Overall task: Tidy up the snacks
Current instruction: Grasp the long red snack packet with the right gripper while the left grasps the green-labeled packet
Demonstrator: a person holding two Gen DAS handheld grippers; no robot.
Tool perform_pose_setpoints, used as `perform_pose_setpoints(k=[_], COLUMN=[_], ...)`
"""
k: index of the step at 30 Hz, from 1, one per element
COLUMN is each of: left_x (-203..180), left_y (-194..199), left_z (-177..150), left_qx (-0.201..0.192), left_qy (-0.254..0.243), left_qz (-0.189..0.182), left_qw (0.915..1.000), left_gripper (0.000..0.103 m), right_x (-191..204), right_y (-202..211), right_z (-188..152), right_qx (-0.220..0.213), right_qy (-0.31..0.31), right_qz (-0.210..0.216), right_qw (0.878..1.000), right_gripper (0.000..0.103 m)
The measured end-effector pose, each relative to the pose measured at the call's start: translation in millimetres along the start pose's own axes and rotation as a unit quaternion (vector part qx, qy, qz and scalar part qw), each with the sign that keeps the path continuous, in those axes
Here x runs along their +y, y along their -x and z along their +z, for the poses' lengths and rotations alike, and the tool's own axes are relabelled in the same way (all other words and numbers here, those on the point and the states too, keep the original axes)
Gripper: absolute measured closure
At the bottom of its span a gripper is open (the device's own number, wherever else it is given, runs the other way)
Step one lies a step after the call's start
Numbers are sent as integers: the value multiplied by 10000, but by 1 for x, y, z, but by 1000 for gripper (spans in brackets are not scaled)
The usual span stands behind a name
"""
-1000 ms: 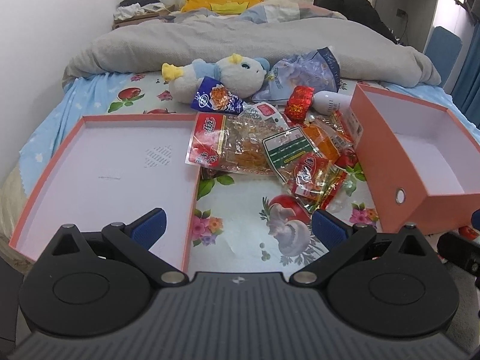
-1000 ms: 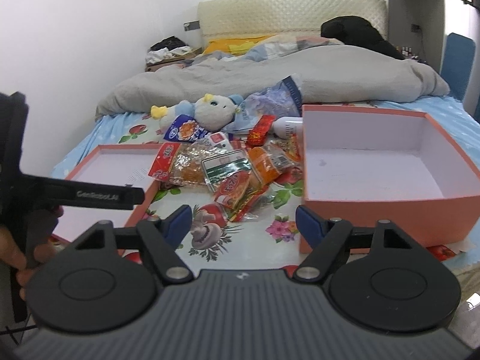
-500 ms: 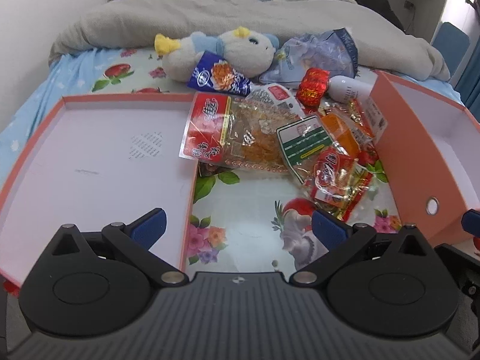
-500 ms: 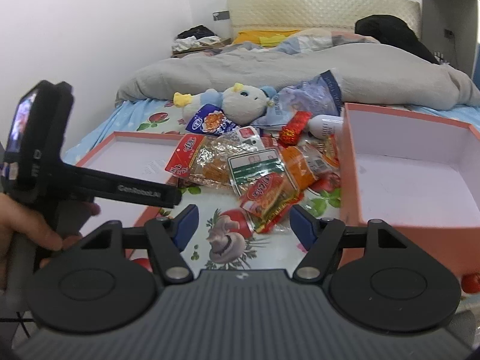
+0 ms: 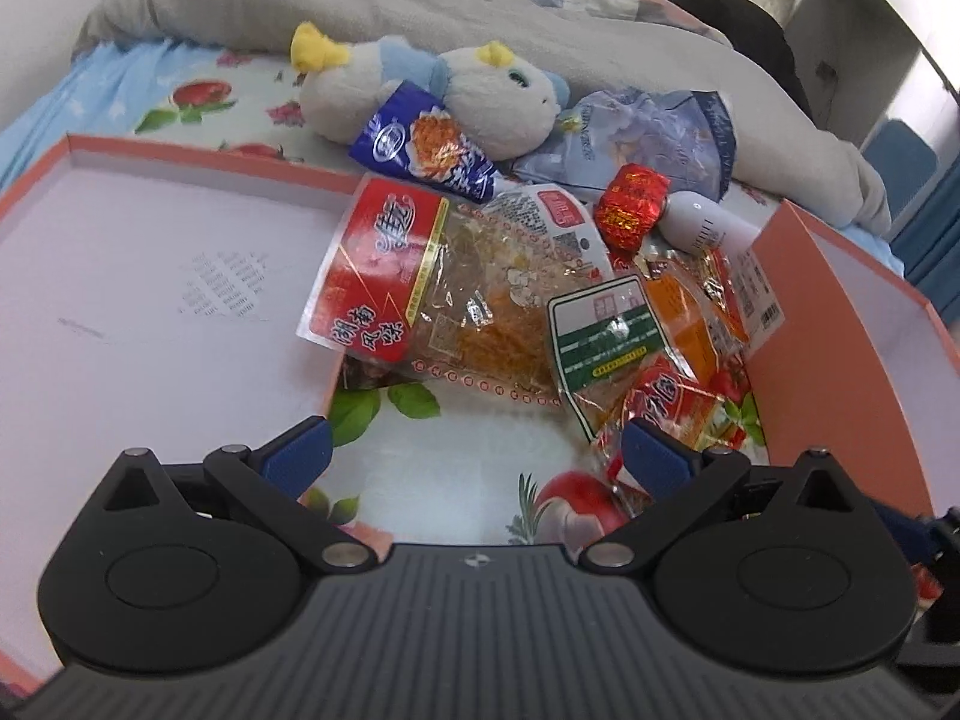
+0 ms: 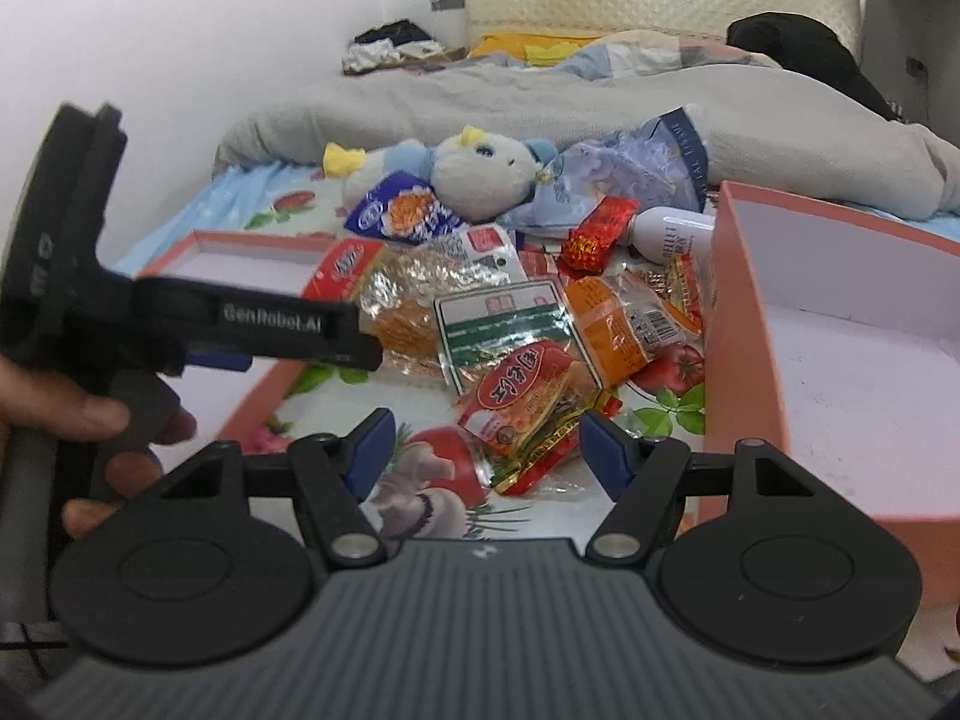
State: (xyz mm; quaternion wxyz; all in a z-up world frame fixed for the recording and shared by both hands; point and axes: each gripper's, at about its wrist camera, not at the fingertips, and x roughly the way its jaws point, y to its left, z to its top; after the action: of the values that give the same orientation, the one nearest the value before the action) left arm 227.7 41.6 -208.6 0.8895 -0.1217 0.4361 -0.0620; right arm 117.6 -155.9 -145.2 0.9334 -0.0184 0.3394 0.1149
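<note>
Two orange boxes: shallow lid (image 5: 150,276), deep box (image 6: 840,372). One plush toy (image 5: 480,102). One white bottle (image 6: 672,234). About eight snack packets (image 5: 456,294) piled between the boxes, overlap hides exact count. Two grippers (image 5: 474,456) (image 6: 486,450).

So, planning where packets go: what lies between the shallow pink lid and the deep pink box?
The snack pile on floral bedsheet, overlapping the lid's edge; the box alongside. Both views.

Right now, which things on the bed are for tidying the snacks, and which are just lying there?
For the job:
snack packets
blue packet
red packet
deep box
shallow lid
left gripper and right gripper, both open and empty

Just lying about:
plush toy
white bottle
grey duvet
</note>
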Motion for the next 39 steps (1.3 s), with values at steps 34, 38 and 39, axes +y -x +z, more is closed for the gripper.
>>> perform_pose_setpoints(k=[34,38,39], left_x=[13,24,26], left_y=[-84,-79,-77], left_z=[42,43,43], left_qx=[-746,-746,-742], left_qy=[1426,1555,1566], left_qz=[575,474,435], left_qw=[9853,9839,9839], left_gripper=[38,62,64], right_x=[-26,-26,-27], right_y=[-112,-105,-104], right_z=[-9,-9,-9], right_qx=[470,408,406], right_qy=[344,323,304], right_qz=[117,86,91], right_qw=[9982,9986,9987], right_gripper=[20,36,39])
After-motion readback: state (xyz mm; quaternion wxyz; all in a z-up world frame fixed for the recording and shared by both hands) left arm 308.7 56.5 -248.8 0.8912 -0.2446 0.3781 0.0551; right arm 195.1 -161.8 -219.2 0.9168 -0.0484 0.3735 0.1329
